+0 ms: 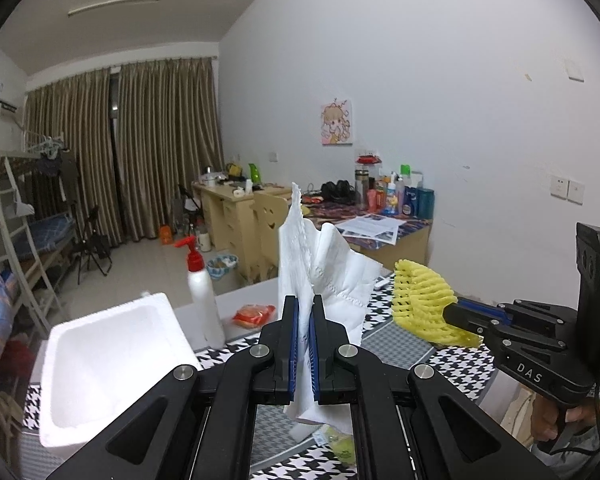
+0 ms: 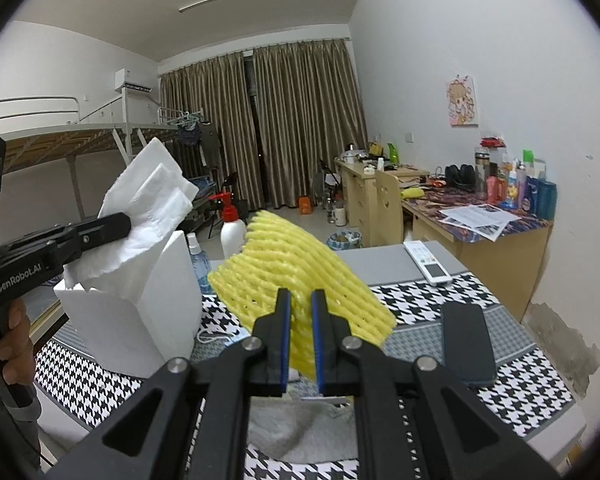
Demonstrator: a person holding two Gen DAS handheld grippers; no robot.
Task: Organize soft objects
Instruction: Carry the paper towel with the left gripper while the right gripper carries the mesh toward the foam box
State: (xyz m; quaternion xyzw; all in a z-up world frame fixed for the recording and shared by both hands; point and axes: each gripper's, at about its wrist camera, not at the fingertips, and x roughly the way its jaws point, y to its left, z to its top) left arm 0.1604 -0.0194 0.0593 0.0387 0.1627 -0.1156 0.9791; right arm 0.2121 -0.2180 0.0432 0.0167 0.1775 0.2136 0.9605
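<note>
Both loads are aloft over the worktop (image 2: pixel 420 292) — left claw (image 1: pixel 304 320) pinching the white tissue (image 1: pixel 320 264), right claw (image 2: pixel 300 312) pinching the yellow foam net (image 2: pixel 296 272). Carry step, I'd say — next, over the white foam box (image 1: pixel 108 360), claws spread.

two grippers showing: left gripper (image 1: pixel 304 312), right gripper (image 2: pixel 301 306). one white paper towel (image 1: pixel 320 264). one yellow foam net (image 2: pixel 296 276). one white foam box (image 1: pixel 104 364). one pump bottle (image 1: pixel 202 284) with red top. one remote (image 2: pixel 428 264). one dark phone (image 2: pixel 466 342) lying on the houndstooth cloth (image 2: pixel 520 392).
</note>
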